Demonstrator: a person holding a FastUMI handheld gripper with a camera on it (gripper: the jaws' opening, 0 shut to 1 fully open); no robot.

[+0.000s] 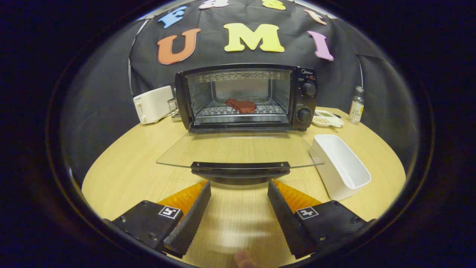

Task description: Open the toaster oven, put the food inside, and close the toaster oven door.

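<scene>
Your hand-held gripper [239,186] hangs low over the desk [122,175] with its fingers spread wide and nothing between them but bare wood. Just ahead of your fingertips sits the dark handle [240,169] of the toaster oven door [238,150], apart from both fingers, roughly centred on the gap between them. The glass door lies folded all the way down, flat and level above the desk, stretching from the handle back to the toaster oven [245,97] beyond it. The oven stands straight ahead of you, its cavity open and lit. The food [240,105], a reddish-brown piece of meat, lies on the wire rack [269,109] inside, about in the middle of the cavity. Two knobs [308,89] sit one above the other on the oven's right panel. Ahead and to the right of your right finger stands a white rectangular bin [342,167] just beside the door's right edge. Farther back on that side are a small white dish [327,120] and a small bottle [356,105]. To the left of the oven stands a white toaster [153,104]. A fingertip [243,259] shows behind the fingers, nearest you.
</scene>
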